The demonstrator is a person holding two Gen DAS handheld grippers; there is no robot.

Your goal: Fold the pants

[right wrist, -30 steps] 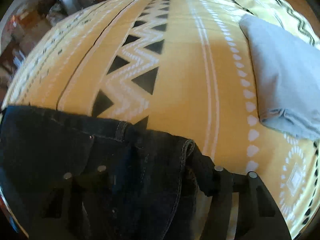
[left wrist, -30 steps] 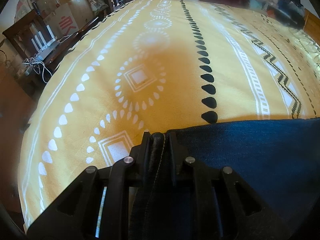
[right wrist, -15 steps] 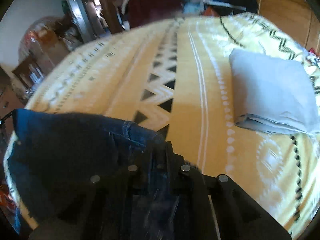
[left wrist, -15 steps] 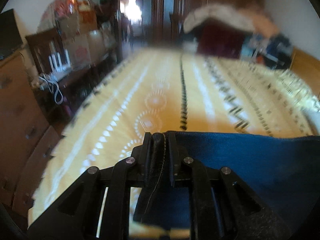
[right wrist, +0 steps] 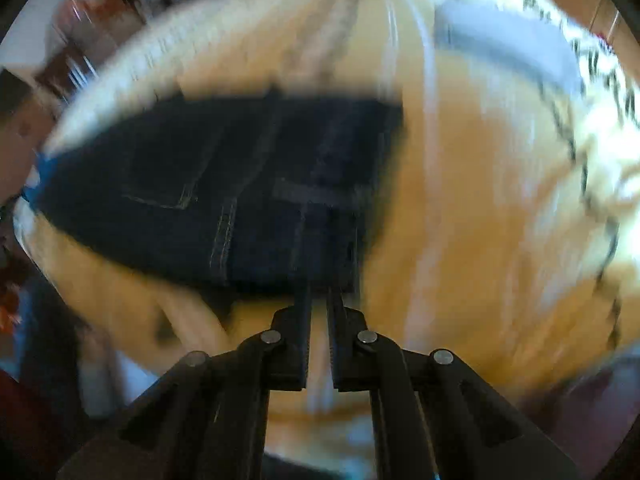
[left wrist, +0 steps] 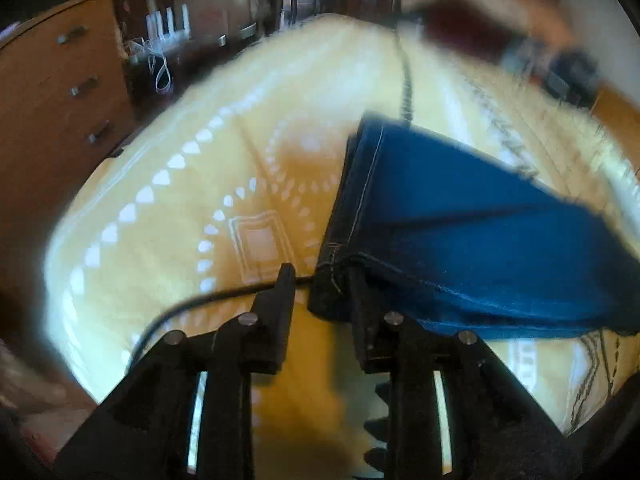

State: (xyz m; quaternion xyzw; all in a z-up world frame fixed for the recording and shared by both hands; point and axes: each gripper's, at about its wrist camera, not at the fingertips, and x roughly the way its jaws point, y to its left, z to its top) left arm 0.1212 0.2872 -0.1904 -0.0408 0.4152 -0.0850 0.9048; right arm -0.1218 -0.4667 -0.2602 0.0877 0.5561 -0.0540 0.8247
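Against the parted left tool [left wrist: 320, 280] lie pants [left wrist: 460, 220].

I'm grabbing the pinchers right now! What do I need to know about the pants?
Left gripper: open, gripping nothing, one finger beside the jeans' near corner.
Right gripper: jaws nearly together at the jeans' near edge; blur hides whether they pinch cloth.
Jeans: lying doubled over on the yellow blanket; a grey folded cloth lies farther off.
Done: at least one fold.
Left: probably another fold and smoothing. Check the right grip first.
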